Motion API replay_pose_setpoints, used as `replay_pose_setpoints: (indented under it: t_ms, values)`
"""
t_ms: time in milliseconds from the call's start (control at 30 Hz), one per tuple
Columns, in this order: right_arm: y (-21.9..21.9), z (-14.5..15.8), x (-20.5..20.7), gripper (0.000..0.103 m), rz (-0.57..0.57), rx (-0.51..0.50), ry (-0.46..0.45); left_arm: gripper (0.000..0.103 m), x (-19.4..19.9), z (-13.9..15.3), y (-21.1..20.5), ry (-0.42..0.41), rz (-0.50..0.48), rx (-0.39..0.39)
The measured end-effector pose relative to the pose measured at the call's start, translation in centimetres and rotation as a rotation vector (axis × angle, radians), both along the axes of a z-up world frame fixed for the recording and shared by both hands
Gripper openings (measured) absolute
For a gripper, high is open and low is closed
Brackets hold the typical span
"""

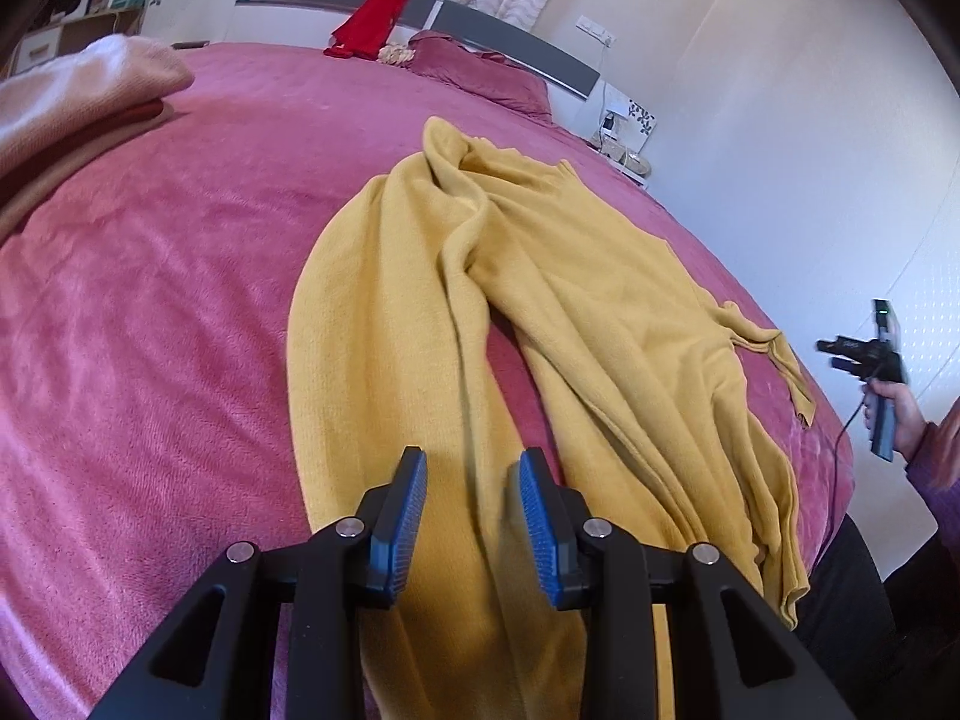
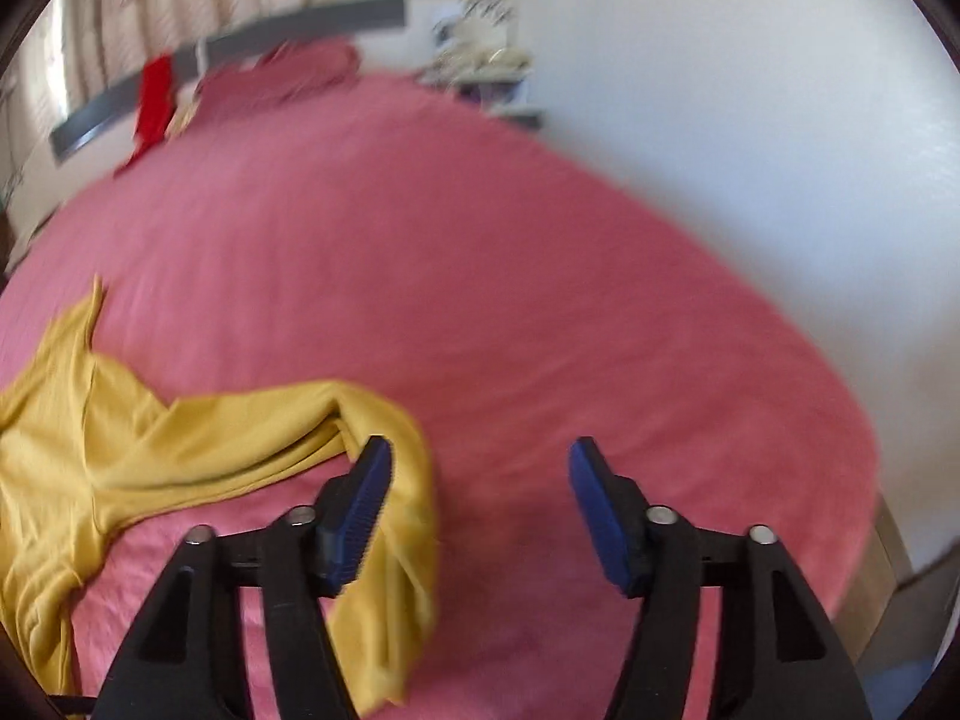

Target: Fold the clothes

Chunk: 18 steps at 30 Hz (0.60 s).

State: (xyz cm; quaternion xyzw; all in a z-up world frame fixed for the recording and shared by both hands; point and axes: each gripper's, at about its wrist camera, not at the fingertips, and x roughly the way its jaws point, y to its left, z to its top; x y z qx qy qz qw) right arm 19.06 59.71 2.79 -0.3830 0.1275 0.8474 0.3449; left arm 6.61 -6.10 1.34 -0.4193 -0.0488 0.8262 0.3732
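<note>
Left-wrist view shows one mustard-yellow knitted garment (image 1: pixel 540 300) sprawled unfolded on the pink fleece-covered bed (image 1: pixel 150 330), stretching ahead of and beneath the left tongs (image 1: pixel 473 516), whose jaws stand narrow and apart over the cloth, pinching nothing visible. The right tongs (image 2: pixel 480 498) gape wide and empty, a yellow sleeve draped just beside their left pad, apparently let go. One red garment (image 1: pixel 369 21) hangs on the headboard; folding has barely begun.

One yellow garment (image 1: pixel 540 312), one red garment (image 1: pixel 369 21), one pillow (image 1: pixel 480 69), one folded pink stack (image 1: pixel 72 102), one bed (image 1: pixel 150 300), two claws.
</note>
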Motion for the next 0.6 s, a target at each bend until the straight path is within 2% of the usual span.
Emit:
replay_pose_setpoints:
  t_ms: [67, 167, 233, 333, 400, 500, 600]
  values:
    - [-1.7, 0.4, 0.7, 0.075, 0.054, 0.008, 0.002, 0.032, 0.2, 0.5, -0.1, 0.009, -0.012, 0.004]
    - [-4.7, 0.1, 0.4, 0.075, 0.187, 0.004, -0.032, 0.032, -0.4, 2.1, -0.2, 0.052, -0.011, 0.024]
    - [-7.0, -0.4, -0.5, 0.075, 0.289, 0.014, -0.063, 0.032, -1.8, 3.3, 0.2, 0.075, 0.007, -0.003]
    - [-10.1, -2.0, -4.4, 0.076, 0.336, 0.084, -0.120, 0.032, -5.3, 5.1, 1.3, 0.118, 0.070, -0.051]
    - [-12.4, -3.7, -5.3, 0.076, 0.388, 0.180, -0.182, 0.032, -7.2, 5.7, 2.1, 0.137, 0.147, -0.058]
    - [-15.0, -5.8, -7.5, 0.076, 0.395, 0.245, -0.265, 0.033, -9.7, 5.1, 4.2, 0.115, 0.218, -0.133]
    - [-17.5, -6.6, -9.2, 0.076, 0.418, 0.383, -0.300, 0.033, -10.7, 4.2, 6.9, 0.137, 0.223, -0.210]
